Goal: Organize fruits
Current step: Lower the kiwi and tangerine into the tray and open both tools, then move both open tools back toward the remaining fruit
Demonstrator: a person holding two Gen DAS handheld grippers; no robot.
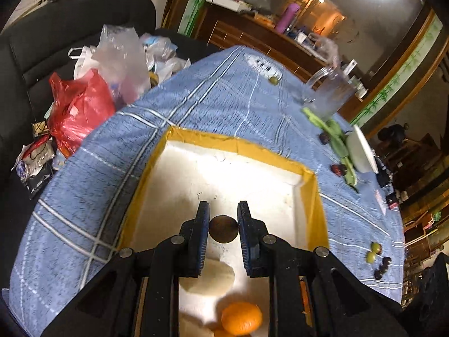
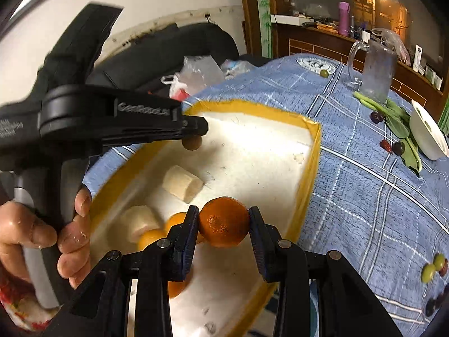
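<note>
Left gripper pinches a small round brown fruit; right gripper clamps a dimpled orange mandarin. Both hang over the yellow-rimmed white foam box, presumably for dropping in.

Your right tongs clamp an orange above the white foam box. Your left tongs pinch a small brown fruit over its far end; banana pieces lie inside.
</note>
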